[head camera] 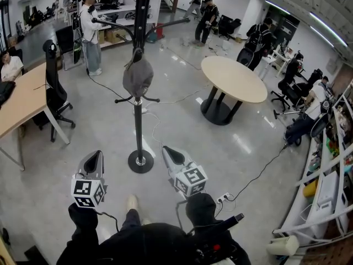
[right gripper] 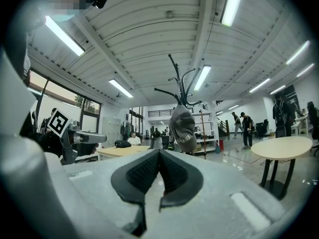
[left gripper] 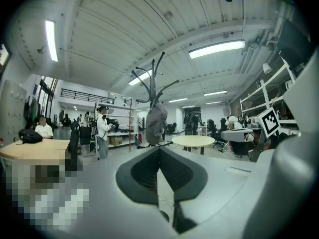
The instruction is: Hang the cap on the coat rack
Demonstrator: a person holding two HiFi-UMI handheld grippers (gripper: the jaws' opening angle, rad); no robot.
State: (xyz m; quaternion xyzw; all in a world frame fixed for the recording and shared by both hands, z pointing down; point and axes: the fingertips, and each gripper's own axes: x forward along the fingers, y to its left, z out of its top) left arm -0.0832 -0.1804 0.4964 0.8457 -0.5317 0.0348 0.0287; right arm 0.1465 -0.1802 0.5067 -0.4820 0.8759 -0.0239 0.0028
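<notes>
Hanging on rack [head camera: 138, 127], cap [head camera: 138, 77] well beyond fingers [head camera: 93, 162]

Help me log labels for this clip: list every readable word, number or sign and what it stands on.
No text is readable.
Cap: a line of pale lettering, too blurred to read.
Left gripper and right gripper: black-and-white square marker patterns only, no words.
</notes>
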